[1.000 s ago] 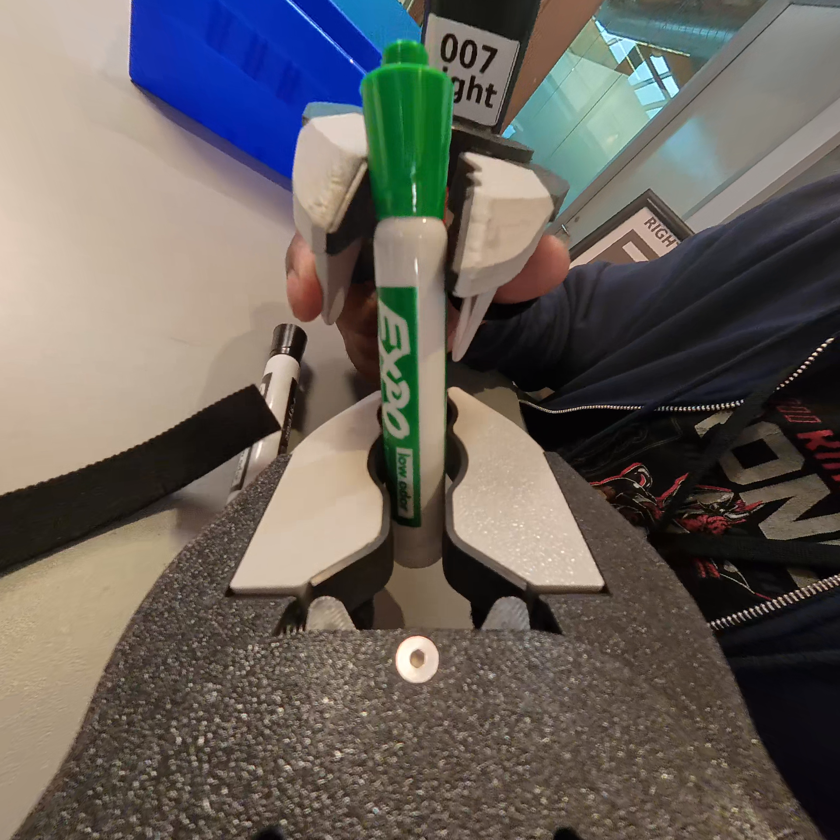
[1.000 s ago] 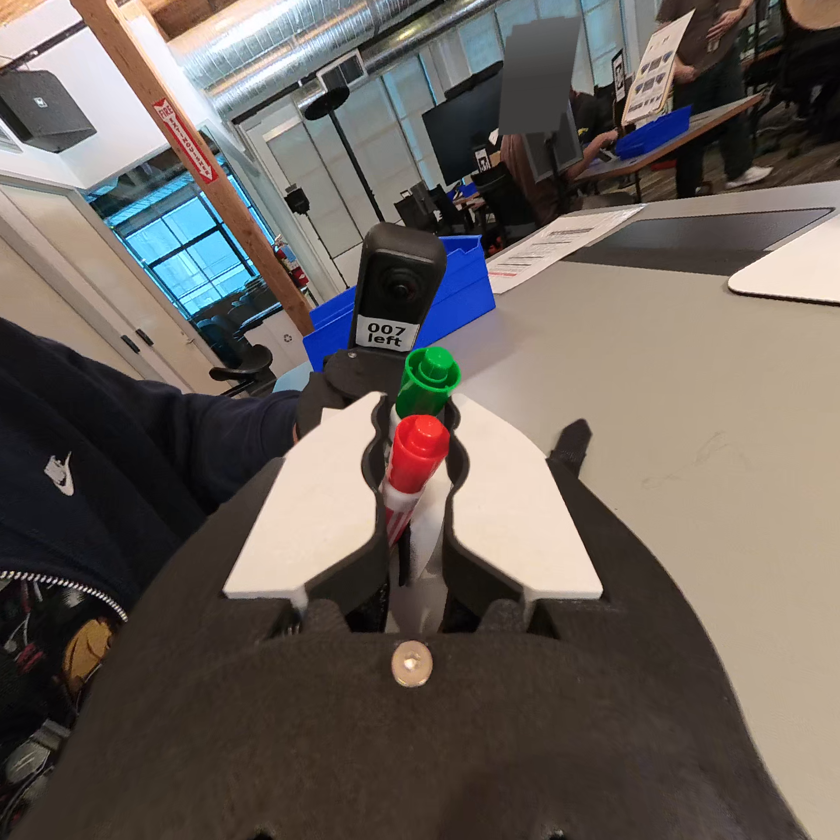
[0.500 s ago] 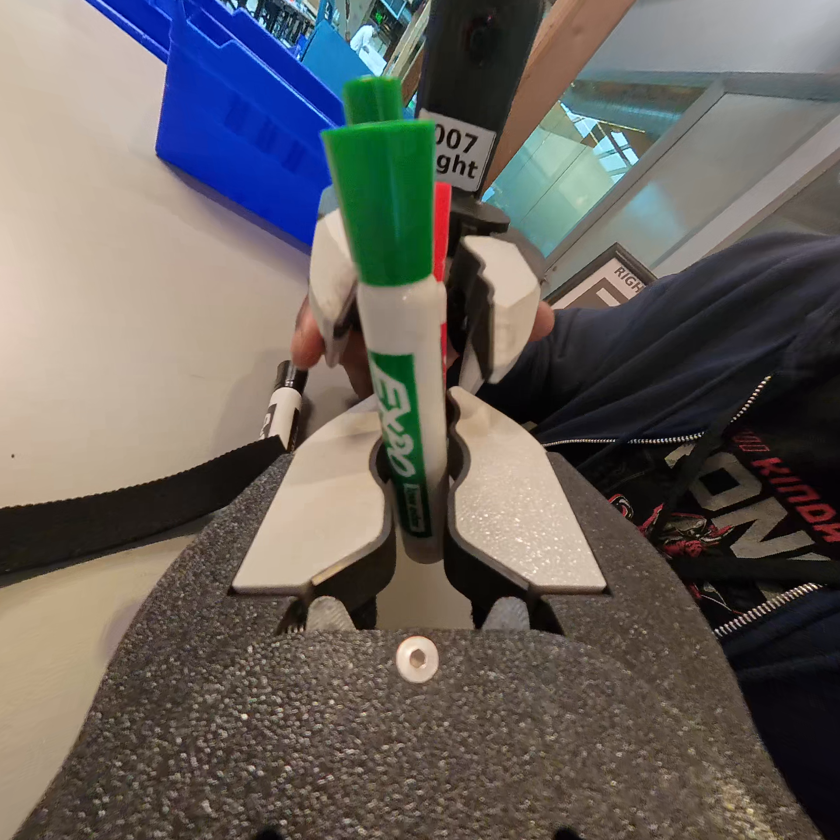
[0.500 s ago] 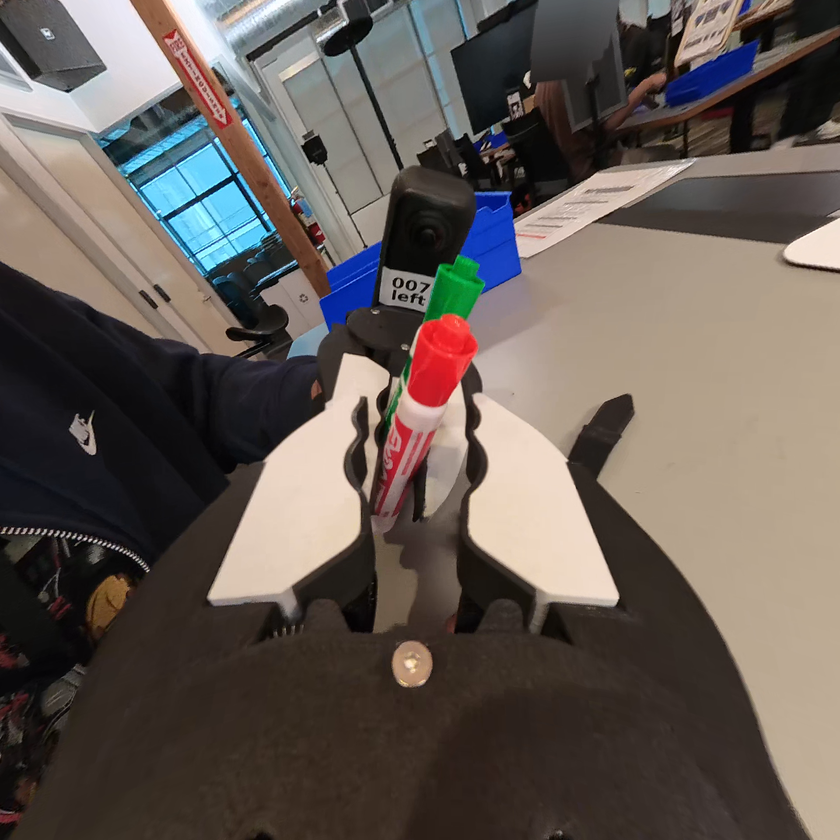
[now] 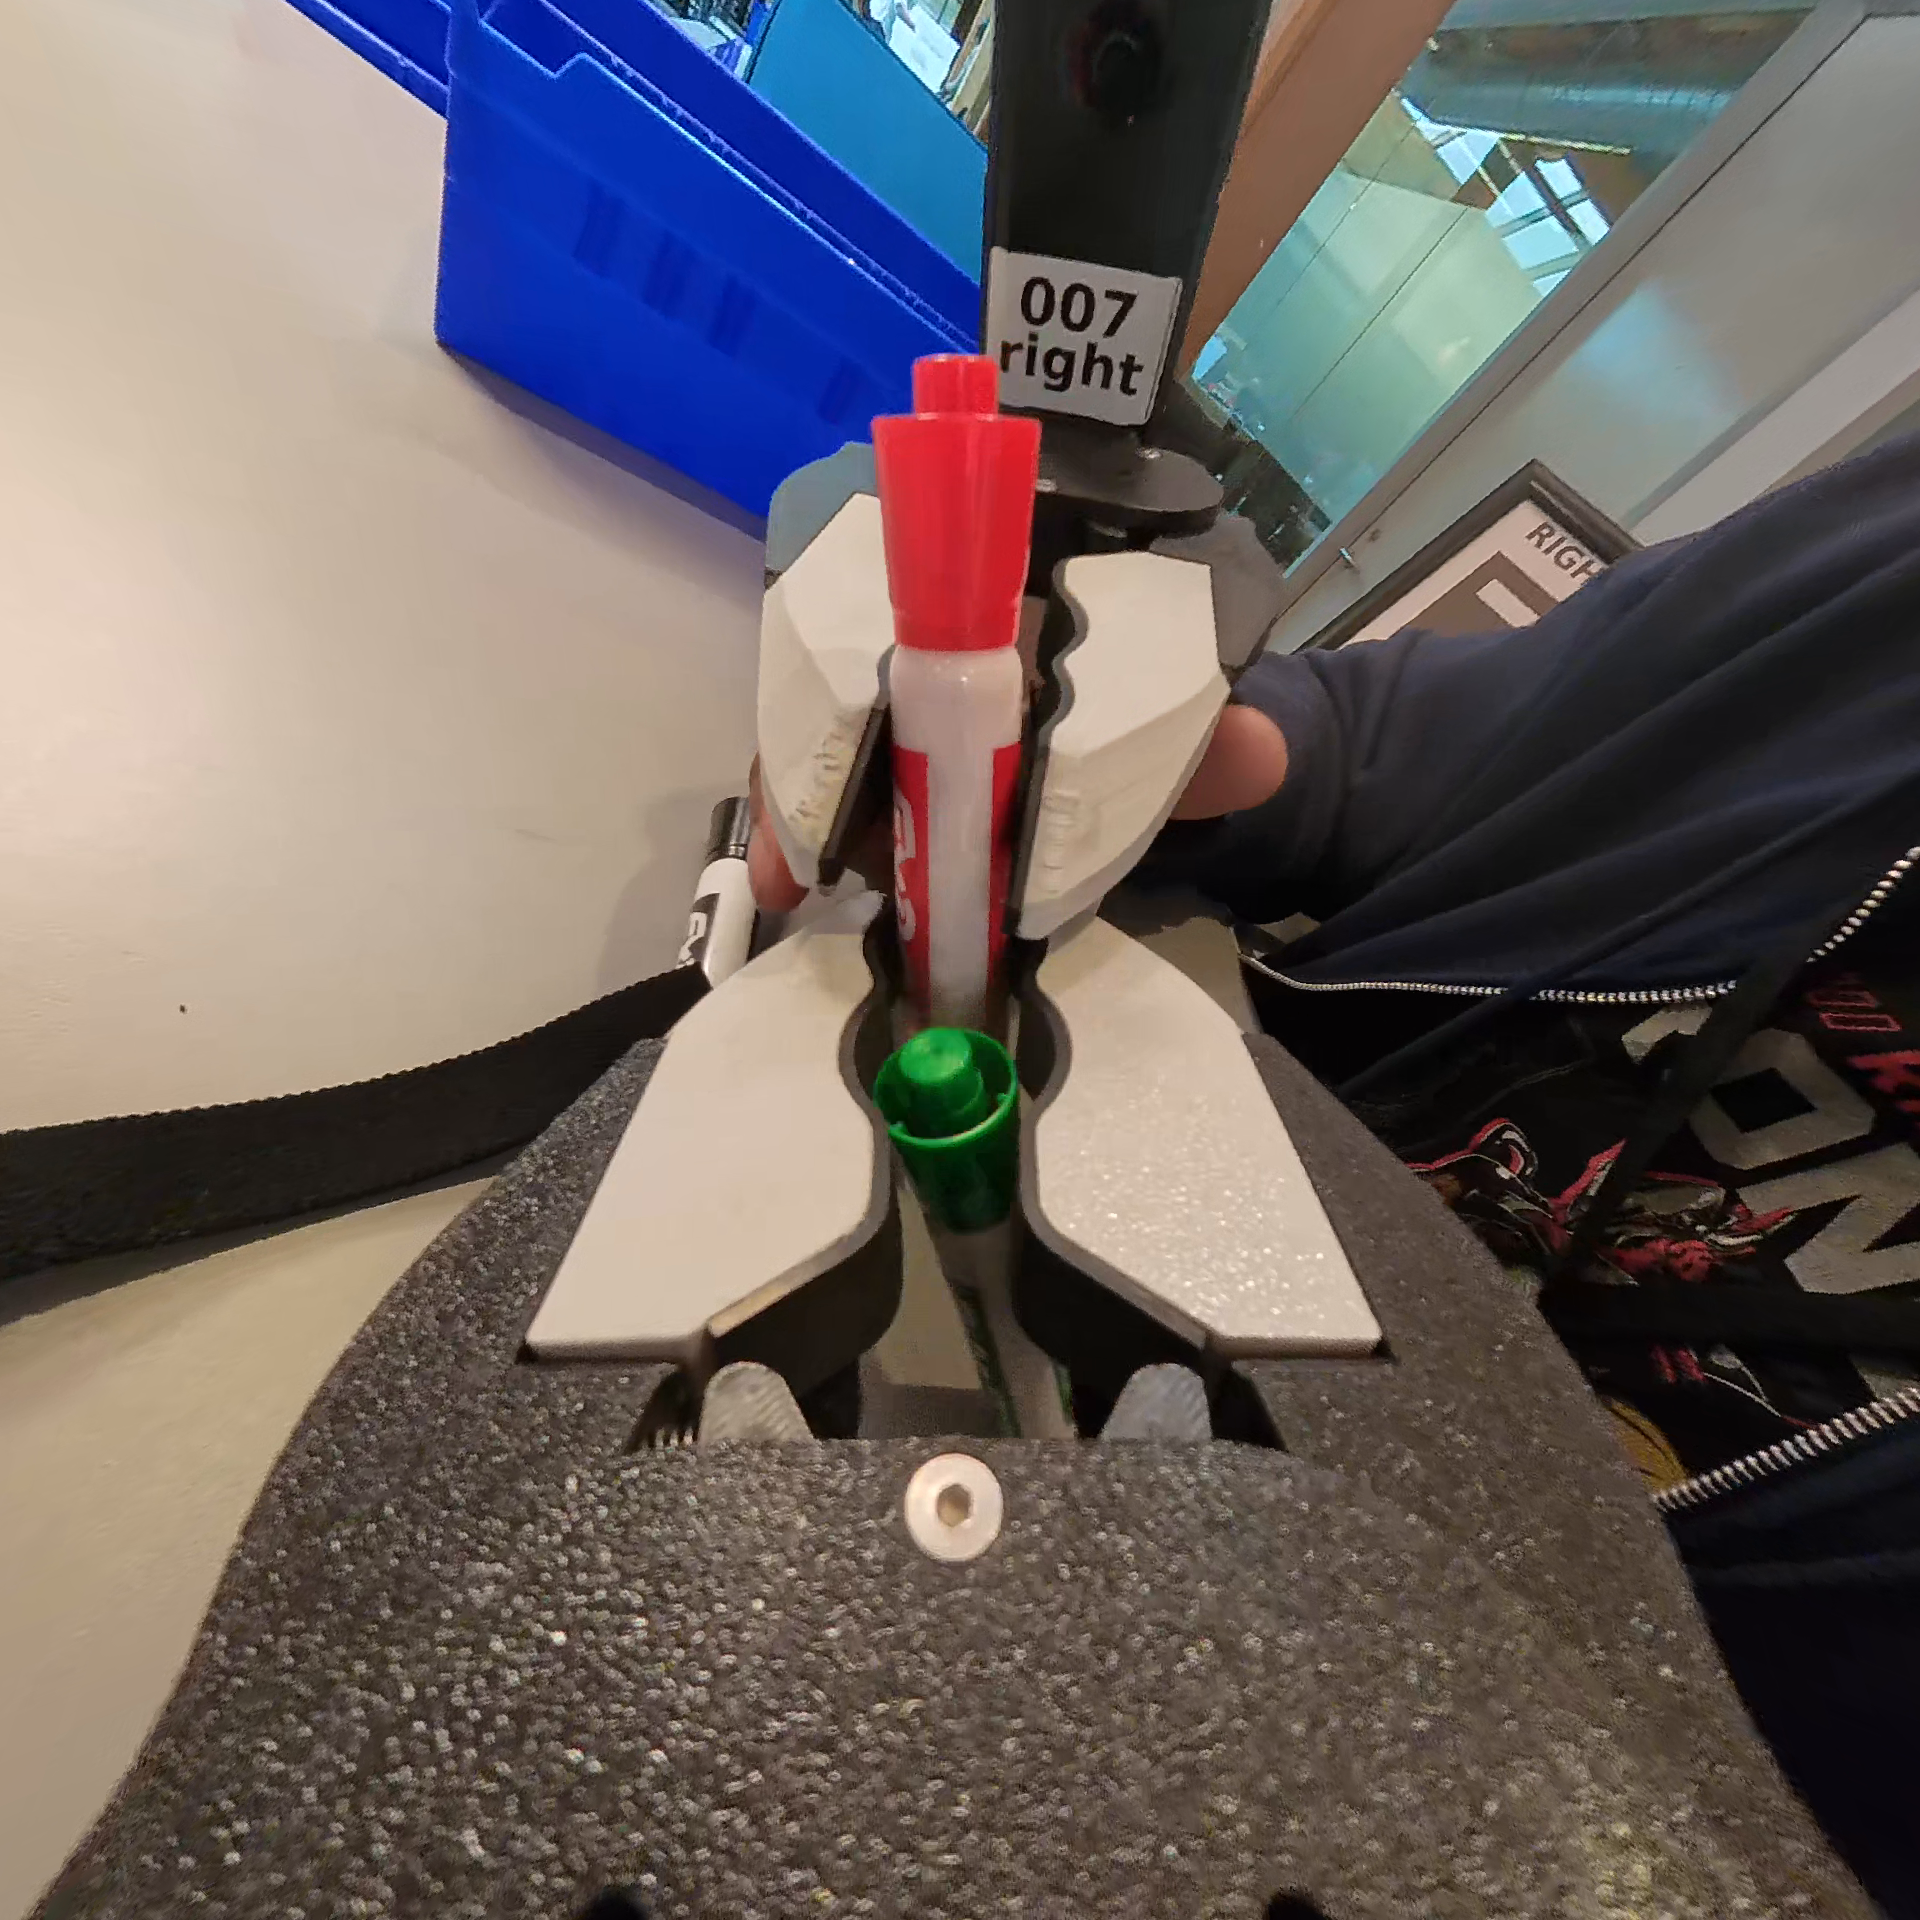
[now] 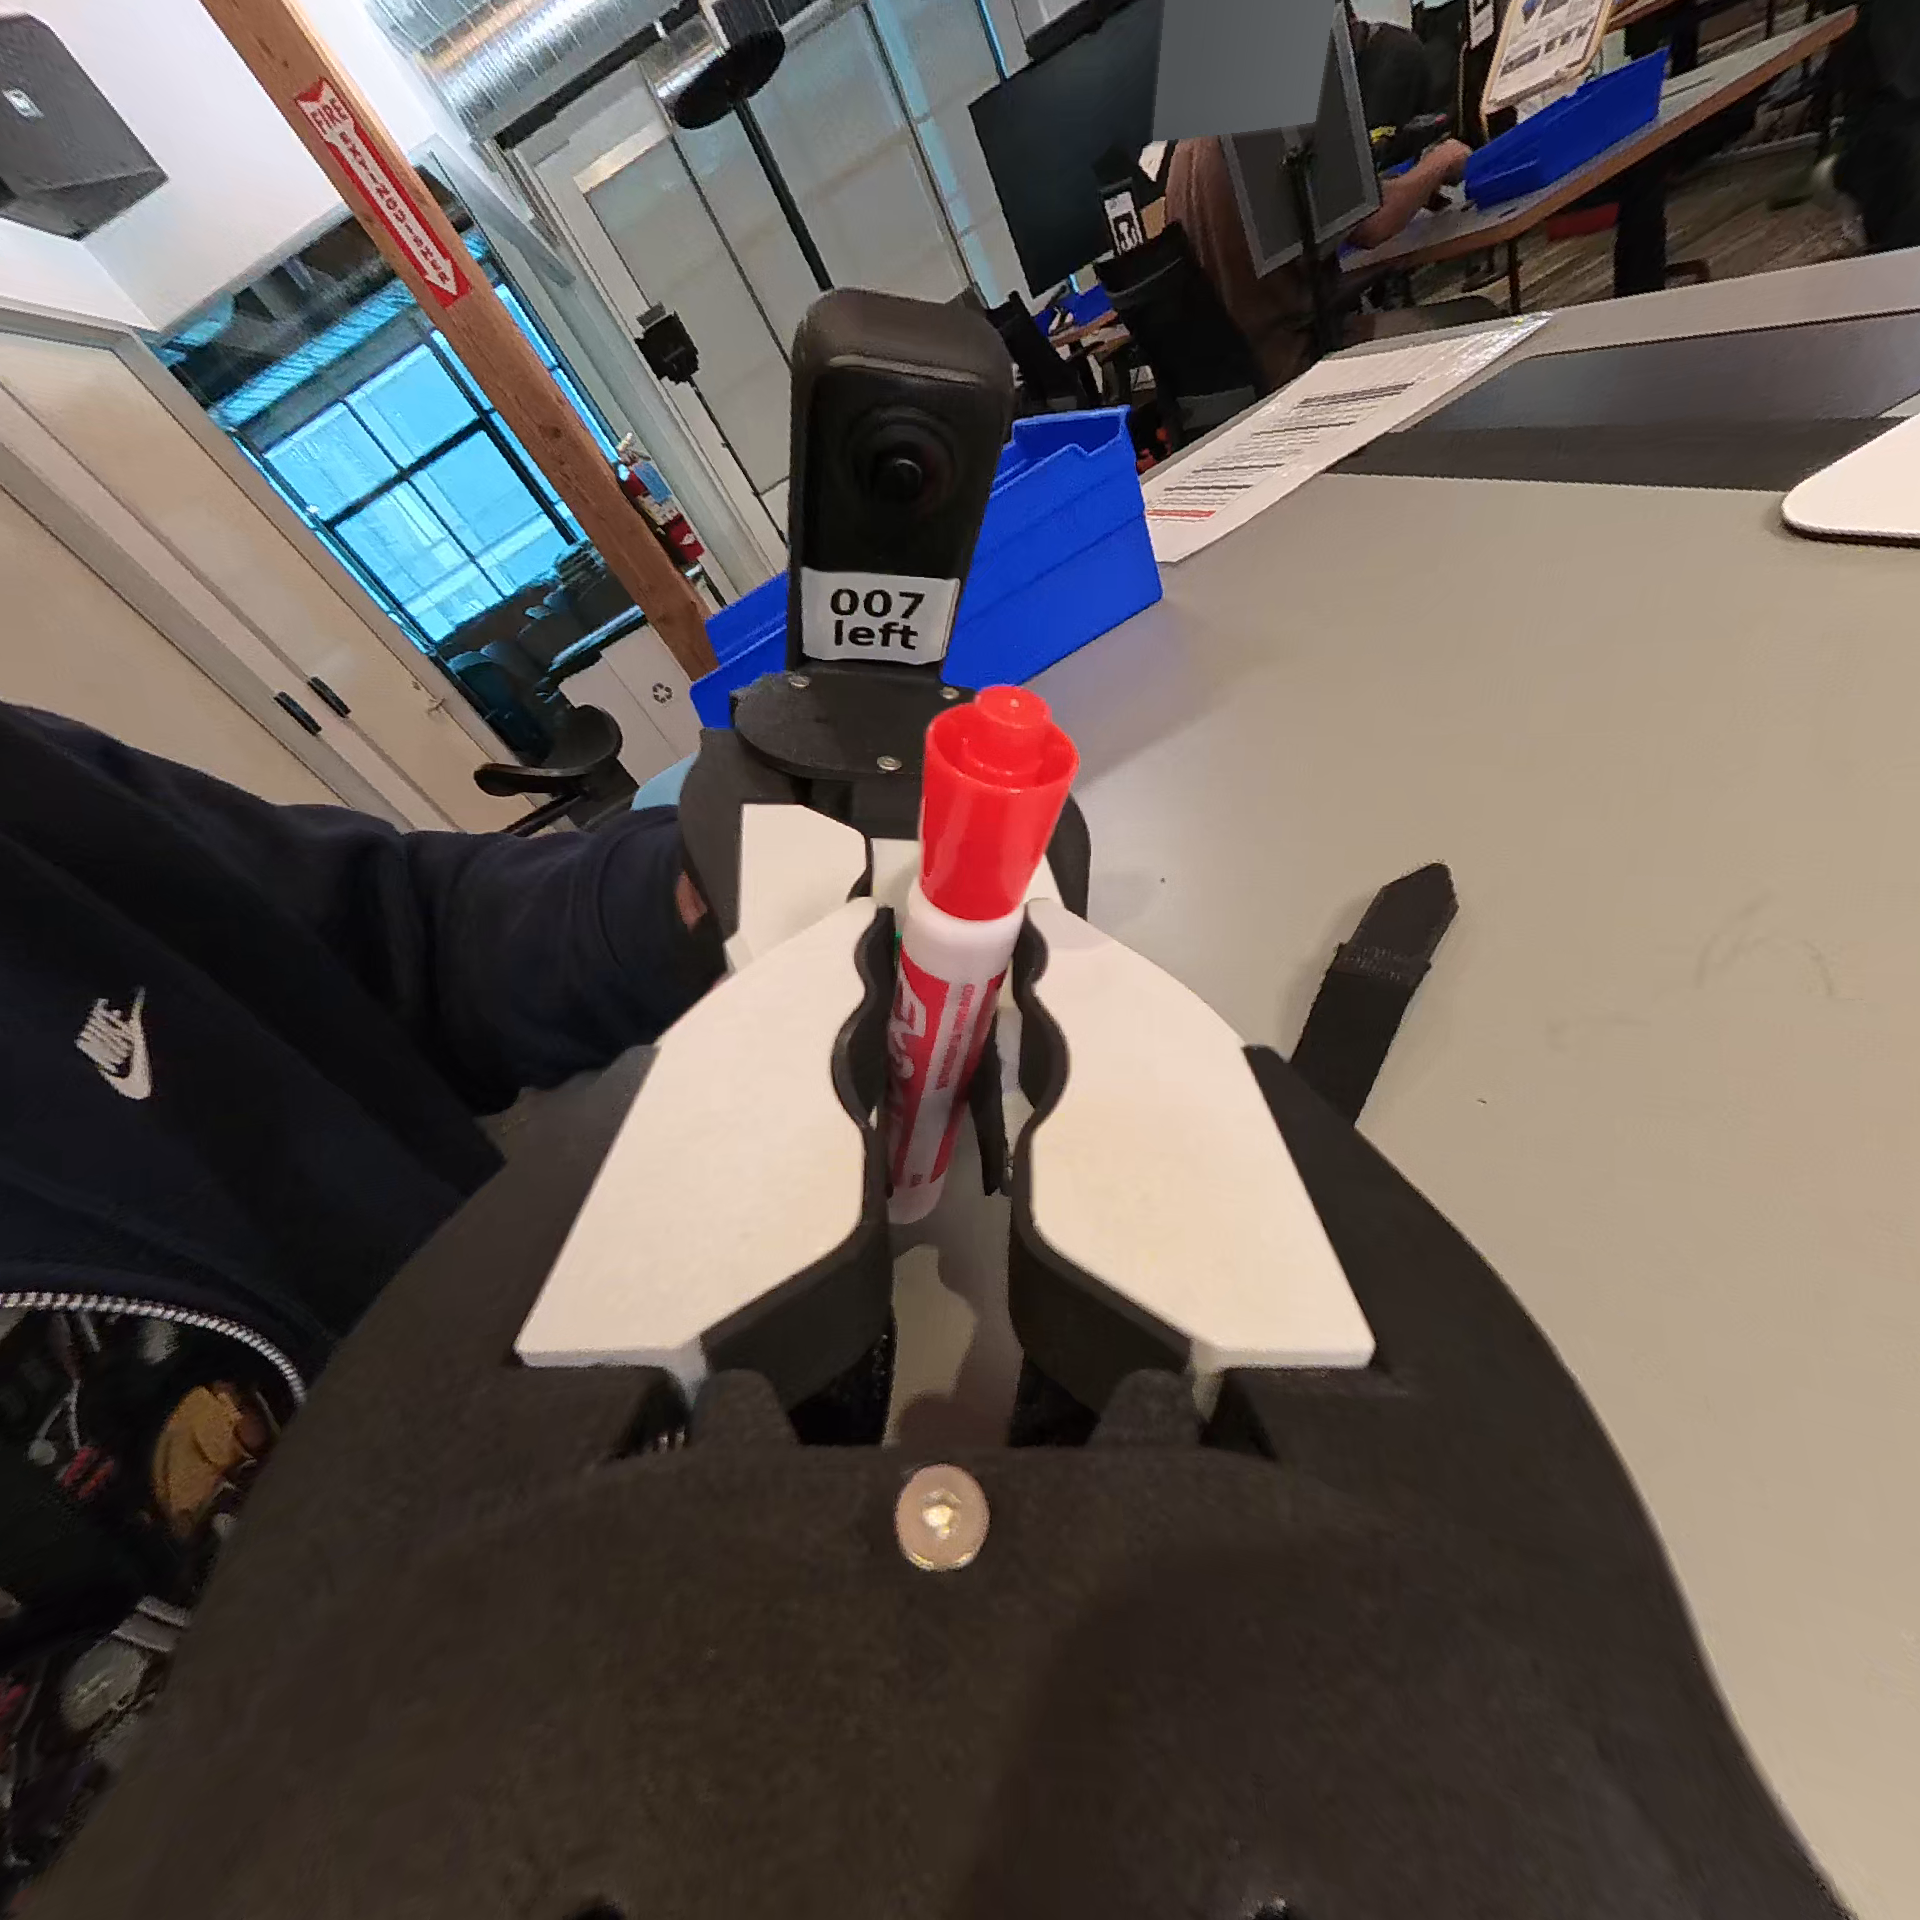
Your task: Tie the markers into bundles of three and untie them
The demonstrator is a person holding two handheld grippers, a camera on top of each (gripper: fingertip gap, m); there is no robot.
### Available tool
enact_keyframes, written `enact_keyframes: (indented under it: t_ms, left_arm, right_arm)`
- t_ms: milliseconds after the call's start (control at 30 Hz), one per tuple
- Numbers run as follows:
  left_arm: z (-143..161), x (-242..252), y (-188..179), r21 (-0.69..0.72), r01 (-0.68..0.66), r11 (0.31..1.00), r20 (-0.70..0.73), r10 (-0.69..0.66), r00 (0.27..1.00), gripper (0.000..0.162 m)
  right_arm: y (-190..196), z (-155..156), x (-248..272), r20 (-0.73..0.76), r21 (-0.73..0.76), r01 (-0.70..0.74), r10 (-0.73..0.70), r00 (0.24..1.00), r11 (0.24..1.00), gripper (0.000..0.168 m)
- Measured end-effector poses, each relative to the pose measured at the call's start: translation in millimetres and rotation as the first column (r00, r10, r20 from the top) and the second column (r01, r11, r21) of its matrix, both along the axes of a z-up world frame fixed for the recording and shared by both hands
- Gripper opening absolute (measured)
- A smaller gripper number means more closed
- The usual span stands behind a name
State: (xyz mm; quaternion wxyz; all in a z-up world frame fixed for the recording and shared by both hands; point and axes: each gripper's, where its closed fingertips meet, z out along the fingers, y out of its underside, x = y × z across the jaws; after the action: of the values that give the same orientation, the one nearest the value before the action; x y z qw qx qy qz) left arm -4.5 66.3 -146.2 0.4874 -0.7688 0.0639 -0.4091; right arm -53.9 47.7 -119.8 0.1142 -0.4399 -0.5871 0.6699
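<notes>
Green marker [image 5: 948, 1138] sits cap-up, pinched between the left gripper's [image 5: 951, 997] nearly closed fingers. Just beyond it the red marker [image 5: 956, 665] stands upright, clamped by the right gripper [image 6: 948, 935], fingers tight on its barrel. The grippers face each other, tips almost touching. Left of the green marker, a black strap [image 5: 312, 1122] and a black-capped marker [image 5: 722, 904] lie on the table [image 5: 312, 675]; blue bin [image 5: 644, 260] beyond.
</notes>
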Motion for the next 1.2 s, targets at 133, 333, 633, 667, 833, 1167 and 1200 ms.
enact_keyframes:
  t_ms: [133,333,633,667,833,1167,1200]
  left_arm:
    - [-2.4,0.9,0.7,-0.004,0.005,1.0,0.035,-0.005,0.999,0.019]
    - [6.3,-3.0,0.6,0.029,-0.002,1.0,0.098,-0.001,0.995,0.019]
    - [1.0,-3.3,1.4,0.023,-0.005,1.0,0.04,0.004,0.999,0.019]
    - [1.3,-2.8,1.2,0.027,-0.003,1.0,0.037,0.002,0.999,0.019]
    - [-0.1,-5.4,4.2,0.029,-0.037,0.999,0.013,0.037,0.999,0.02]
    - [-10.1,1.2,5.8,-0.004,-0.031,1.0,-0.071,0.03,0.997,0.021]
    - [-9.9,0.9,5.9,-0.004,-0.033,0.999,-0.07,0.032,0.997,0.021]
  right_arm:
    - [-2.0,-4.2,-1.9,0.005,0.063,0.008,-0.009,1.0,0.998,0.026]
    - [2.3,-5.5,-4.5,0.035,0.027,0.031,-0.032,0.999,0.999,0.037]
    - [6.1,4.5,-1.5,0.014,-0.069,-0.021,0.022,1.0,0.997,0.019]
    - [5.1,4.9,-1.5,0.006,-0.061,-0.018,0.019,1.0,0.998,0.018]
    - [5.3,8.5,-3.7,-0.045,-0.044,0.039,-0.041,0.998,0.998,0.018]
    - [1.2,9.8,-5.5,-0.074,-0.062,0.068,-0.072,0.995,0.996,0.018]
    - [1.5,9.9,-5.7,-0.077,-0.061,0.071,-0.076,0.994,0.996,0.018]
